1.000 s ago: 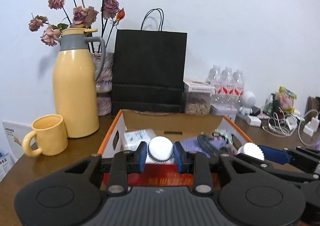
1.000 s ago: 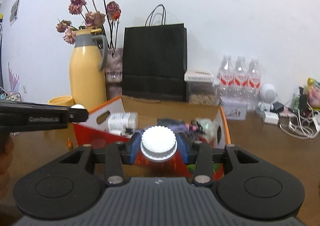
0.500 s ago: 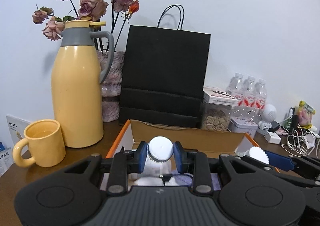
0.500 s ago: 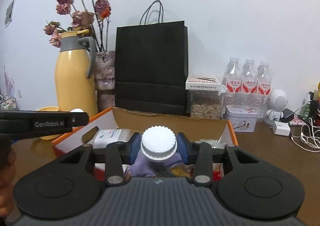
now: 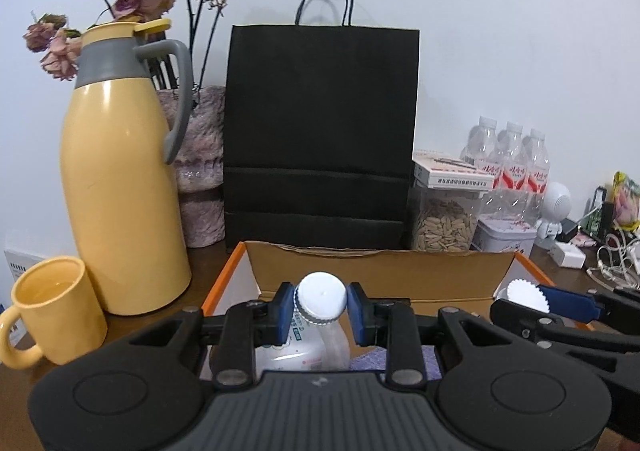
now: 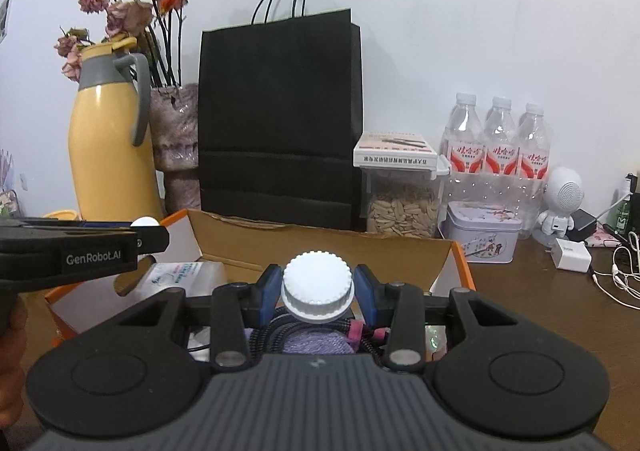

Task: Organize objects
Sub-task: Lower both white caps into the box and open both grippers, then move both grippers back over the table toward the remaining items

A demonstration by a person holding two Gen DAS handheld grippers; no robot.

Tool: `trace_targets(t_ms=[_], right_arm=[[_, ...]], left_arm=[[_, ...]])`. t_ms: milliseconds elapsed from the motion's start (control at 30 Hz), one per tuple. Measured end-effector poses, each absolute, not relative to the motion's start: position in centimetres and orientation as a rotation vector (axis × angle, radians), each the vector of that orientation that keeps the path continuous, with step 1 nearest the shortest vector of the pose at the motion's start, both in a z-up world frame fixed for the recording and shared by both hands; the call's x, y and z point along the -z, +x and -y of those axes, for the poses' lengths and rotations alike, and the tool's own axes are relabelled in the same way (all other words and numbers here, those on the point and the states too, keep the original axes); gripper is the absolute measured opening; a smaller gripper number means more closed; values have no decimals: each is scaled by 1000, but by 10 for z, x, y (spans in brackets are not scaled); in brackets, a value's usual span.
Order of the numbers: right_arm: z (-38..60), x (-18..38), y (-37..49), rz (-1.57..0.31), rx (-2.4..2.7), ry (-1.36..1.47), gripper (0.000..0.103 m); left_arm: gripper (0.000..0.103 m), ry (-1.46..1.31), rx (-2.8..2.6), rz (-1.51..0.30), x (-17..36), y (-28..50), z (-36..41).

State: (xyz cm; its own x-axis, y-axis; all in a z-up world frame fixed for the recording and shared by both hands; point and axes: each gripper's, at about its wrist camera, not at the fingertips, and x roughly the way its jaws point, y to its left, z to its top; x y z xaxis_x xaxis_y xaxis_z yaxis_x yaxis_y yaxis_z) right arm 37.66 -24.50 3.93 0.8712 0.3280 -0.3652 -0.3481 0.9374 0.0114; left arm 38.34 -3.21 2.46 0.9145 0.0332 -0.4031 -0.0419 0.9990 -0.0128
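Bottles, one in each gripper, hang over an open cardboard box [image 5: 372,271] with orange edges on a brown wooden table [image 6: 540,291]. The left gripper [image 5: 321,309] has its blue pads clenched on the neck of a small clear bottle [image 5: 308,343] with a smooth white cap; its printed label shows below the pads, and the bottle sits above the near left part of the box. The right gripper [image 6: 317,289] is clamped on a second bottle just under its wide ridged white cap [image 6: 318,285]; the body of this bottle is hidden by the gripper. Below it in the box lie a purple cloth [image 6: 316,343], a coil of dark braided cable [image 6: 276,331] and a white packet [image 6: 180,275].

Behind the box, close to its back flap, stand a black paper bag [image 5: 320,139], a yellow jug [image 5: 120,171] with a yellow mug [image 5: 56,307] beside it, a vase of dried roses [image 5: 200,155], a clear jar of seeds [image 6: 402,207], a small tin [image 6: 484,231] and three water bottles [image 6: 498,147]. A small white robot toy [image 6: 562,207] and white chargers and cords [image 6: 572,255] lie to the right.

The step in hand looks like setting both bottles into the box. Doing it well likely means lowering each one upright into a free spot rather than onto the cable or cloth, where it could tip. The two grippers are near each other, so staggering the placements should avoid a bump. Each grip is best kept firm until the base rests on something flat.
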Motion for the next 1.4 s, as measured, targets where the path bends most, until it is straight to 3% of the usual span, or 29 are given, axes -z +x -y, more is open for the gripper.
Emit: trace_targets(t_ms=[67,100,133,167,200,233,300,833,1400], right_arm=[[245,-38,381,-380,-355,-55,42],[246,-37,382,-385,-358,-53,44],[246,-37,383,-390,-355,-53,56],[247,-36,384,-391,-348,-53,77],[248,-36,384,-389,-336,-56,86],[248,-36,383,-385,-328,-64,96],[248,-35,382,-374,-319,-78,103],[250,-40,374,-361,-323,-86,103],[263,-38,315,-342,-279,-91,103]], left_arm=[[28,-3,-47,-423,-21,388,33],[41,3,-55,-429,-20,389,33],[67,6,-60,-434,-18,391,32],[80,1,-63,-433,-17,391,30],[98,-6,-70,-424,-17,391,28],[102,-11,-78,-410,-17,389,27],[103,-9,-91,-394,-18,388,26],[103,-16,-92,-402,-20,380,26],[103,-32,-139,-403,-21,309,-12]])
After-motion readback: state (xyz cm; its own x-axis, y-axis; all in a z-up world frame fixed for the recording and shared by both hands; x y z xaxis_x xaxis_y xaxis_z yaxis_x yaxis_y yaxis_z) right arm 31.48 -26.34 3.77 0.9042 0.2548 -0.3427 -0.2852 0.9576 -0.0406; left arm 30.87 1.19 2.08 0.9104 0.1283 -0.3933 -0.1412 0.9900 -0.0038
